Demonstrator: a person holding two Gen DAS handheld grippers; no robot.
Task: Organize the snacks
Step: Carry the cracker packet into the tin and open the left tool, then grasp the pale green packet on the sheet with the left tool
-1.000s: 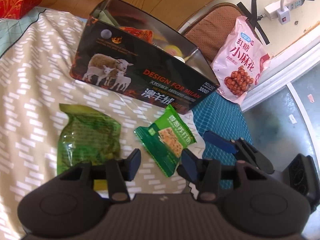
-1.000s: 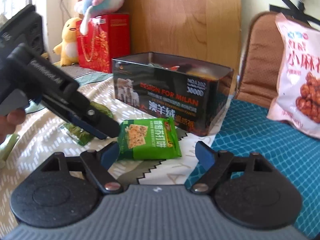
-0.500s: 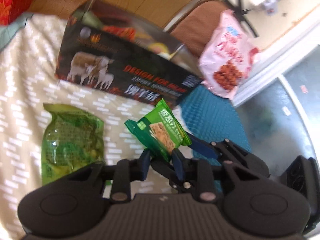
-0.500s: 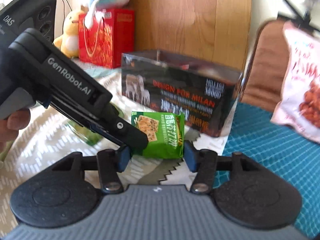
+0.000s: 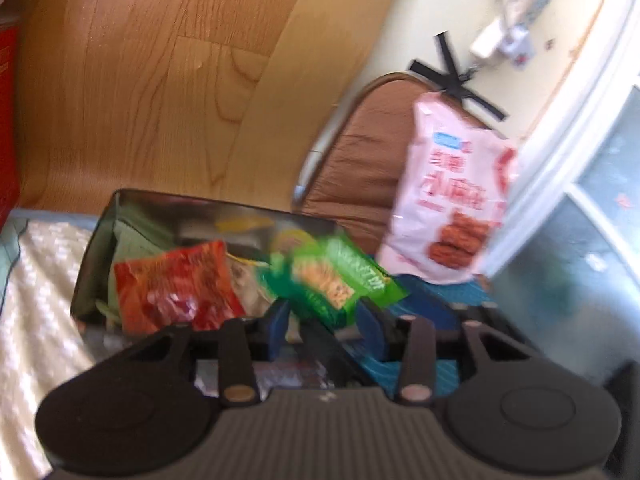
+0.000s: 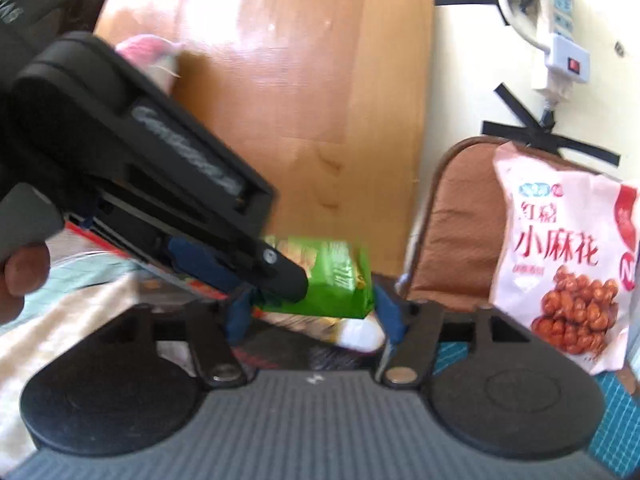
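The green cracker packet (image 5: 332, 280) hangs tilted over the open dark box (image 5: 200, 200), which holds a red packet (image 5: 176, 284) and other snacks. My left gripper (image 5: 325, 320) has the packet's lower end between its blue fingers. Its jaws are opening and narrow gaps show beside the packet. In the right wrist view the packet (image 6: 336, 276) sits between the fingers of my right gripper (image 6: 314, 316). Those jaws are opening wide and do not press it. The left gripper (image 6: 296, 284) reaches in from the left, overlapping the packet. Both views are blurred.
A pink snack bag (image 6: 560, 248) leans on a brown chair cushion (image 6: 460, 220) right of the box. A wooden board (image 5: 160, 80) stands behind. A power strip (image 6: 560, 52) hangs on the wall. The patterned bedspread (image 5: 36, 300) lies left; a hand (image 6: 20, 272) holds the left gripper.
The green packet was taken off the bedspread and carried up over the open box. Both grippers rose with it. Their jaws closed in around it, then spread apart again.
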